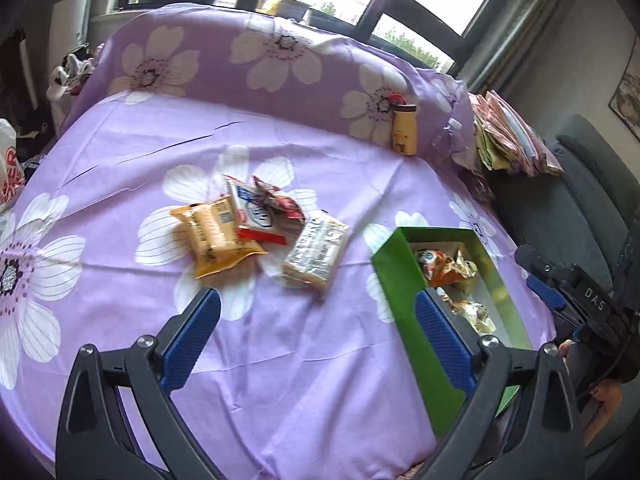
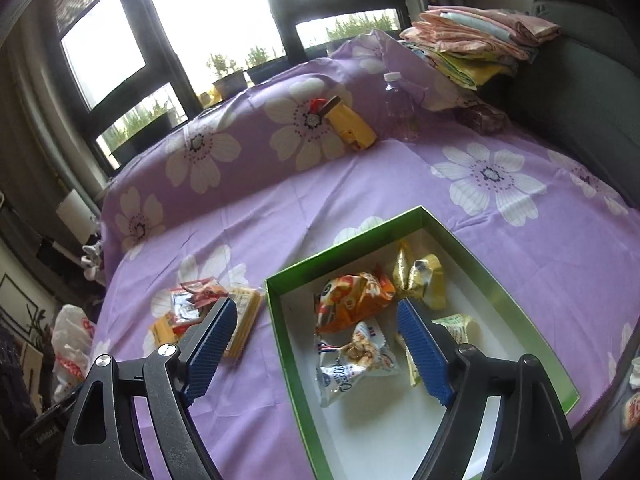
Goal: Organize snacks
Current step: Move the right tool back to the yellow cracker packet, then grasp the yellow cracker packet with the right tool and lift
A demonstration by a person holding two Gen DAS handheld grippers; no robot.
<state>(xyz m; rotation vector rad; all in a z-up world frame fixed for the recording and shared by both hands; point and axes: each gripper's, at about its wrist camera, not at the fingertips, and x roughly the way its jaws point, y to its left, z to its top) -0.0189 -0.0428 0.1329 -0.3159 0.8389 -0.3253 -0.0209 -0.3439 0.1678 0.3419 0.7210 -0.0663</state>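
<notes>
So both my grippers, left (image 1: 316,334) and right (image 2: 316,354), are spread wide, holding nothing; green box (image 2: 500,292) has snacks, orange packet (image 1: 214,236) is outside it.

- The box (image 1: 390,276) has its near end hidden behind a finger (image 1: 444,336) in the left view, and cut off at the bottom edge in the right view.
- Wrapper print on the snacks (image 1: 256,224) is too blurred to read.
- A packet (image 2: 412,364) lies partly behind the right finger (image 2: 424,356).
</notes>
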